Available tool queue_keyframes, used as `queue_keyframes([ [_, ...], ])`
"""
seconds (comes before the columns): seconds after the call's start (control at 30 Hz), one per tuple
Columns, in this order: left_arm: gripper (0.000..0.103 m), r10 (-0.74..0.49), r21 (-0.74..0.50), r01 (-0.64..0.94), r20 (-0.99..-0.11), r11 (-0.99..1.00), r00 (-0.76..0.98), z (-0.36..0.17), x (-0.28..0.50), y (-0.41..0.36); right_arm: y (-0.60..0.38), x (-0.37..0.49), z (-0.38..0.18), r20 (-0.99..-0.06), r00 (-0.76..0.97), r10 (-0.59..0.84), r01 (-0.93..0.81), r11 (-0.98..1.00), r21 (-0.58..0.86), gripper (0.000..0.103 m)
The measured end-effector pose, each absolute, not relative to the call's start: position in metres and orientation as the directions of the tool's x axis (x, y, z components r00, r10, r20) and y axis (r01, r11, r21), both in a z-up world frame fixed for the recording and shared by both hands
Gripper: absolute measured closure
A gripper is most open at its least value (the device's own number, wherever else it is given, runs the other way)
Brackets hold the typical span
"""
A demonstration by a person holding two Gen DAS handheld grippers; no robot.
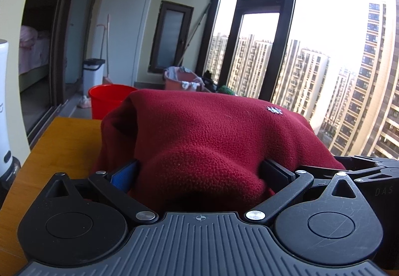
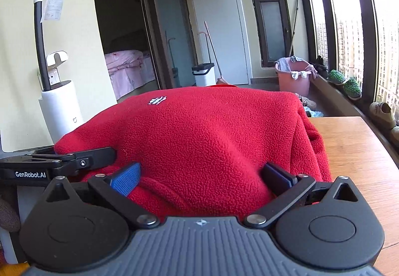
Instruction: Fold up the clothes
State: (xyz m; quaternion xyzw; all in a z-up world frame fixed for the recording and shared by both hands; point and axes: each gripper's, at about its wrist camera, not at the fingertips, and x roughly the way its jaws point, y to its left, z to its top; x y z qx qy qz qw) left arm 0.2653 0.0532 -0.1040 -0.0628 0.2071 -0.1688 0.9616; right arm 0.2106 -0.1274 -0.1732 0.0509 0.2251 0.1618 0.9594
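Red fleece [image 1: 212, 131] bunched up w/ small white logo [image 1: 274, 109].

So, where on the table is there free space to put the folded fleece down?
Bare wood shows left of the red fleece, toward the table edge, and right of it toward the window sill. The middle is crowded: fleece bulges between the left gripper and right gripper.

Red fleece [image 1: 212, 141] [image 2: 199, 138], textured pile, small white embroidered emblem [image 1: 274, 110] [image 2: 157, 100] on upper face. Bunched into a raised mound on the wooden table [image 1: 62, 146] [image 2: 354, 151], one side draping in folds to the tabletop.
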Motion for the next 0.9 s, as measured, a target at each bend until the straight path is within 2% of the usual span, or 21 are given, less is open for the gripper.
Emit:
queue_keyframes([
  [0.6,0.0,-0.314,-0.158,0.274,-0.356,0.949,0.88,-0.101,0.259,0.048,-0.125,0.209,-0.175,-0.398,0.862,0.314,-0.27,0.949,0.164,0.0],
  [0.83,0.0,-0.345,-0.097,0.331,-0.242,0.939,0.907,-0.074,0.213,0.045,-0.13,0.212,-0.175,-0.397,0.858,0.326,-0.28,0.945,0.171,0.0],
  [0.9,0.0,-0.373,-0.105,0.358,-0.239,0.928,0.896,-0.071,0.213,0.044,-0.131,0.212,-0.175,-0.396,0.858,0.328,-0.282,0.944,0.172,0.0],
])
